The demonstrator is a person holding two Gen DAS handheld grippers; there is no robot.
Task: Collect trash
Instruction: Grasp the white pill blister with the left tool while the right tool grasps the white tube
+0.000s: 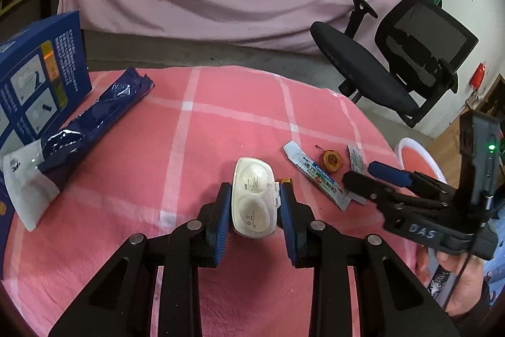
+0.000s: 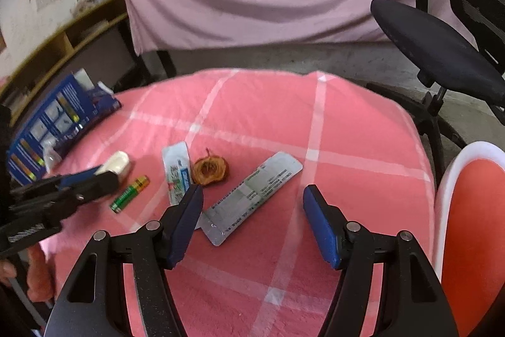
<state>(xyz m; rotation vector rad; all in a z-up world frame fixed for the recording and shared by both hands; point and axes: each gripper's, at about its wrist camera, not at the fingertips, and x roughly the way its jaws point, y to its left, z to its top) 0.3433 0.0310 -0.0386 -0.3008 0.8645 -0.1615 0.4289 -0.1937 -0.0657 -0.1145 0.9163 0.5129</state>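
Note:
A white plastic case [image 1: 252, 204] sits upright on the pink checked tablecloth [image 1: 189, 147], and my left gripper [image 1: 255, 186] is shut on it, a blue pad against each side. The right wrist view shows the same grip from the side, with the left gripper [image 2: 107, 172] at the case [image 2: 118, 162]. My right gripper [image 2: 252, 210] stands open low over a silver wrapper strip [image 2: 255, 191], which lies between its fingers untouched. Beside the strip lie a brown dried fruit slice [image 2: 210, 171], a blue-and-white sachet [image 2: 176, 172] and a green battery [image 2: 129, 195].
A blue box [image 1: 38, 78] and a dark blue plastic bag [image 1: 94, 116] lie at the table's left. A black office chair [image 1: 394, 68] stands beyond the far right edge. A red object with a white rim [image 2: 448, 195] sits close on the right. A hand [image 1: 464, 283] holds the right gripper.

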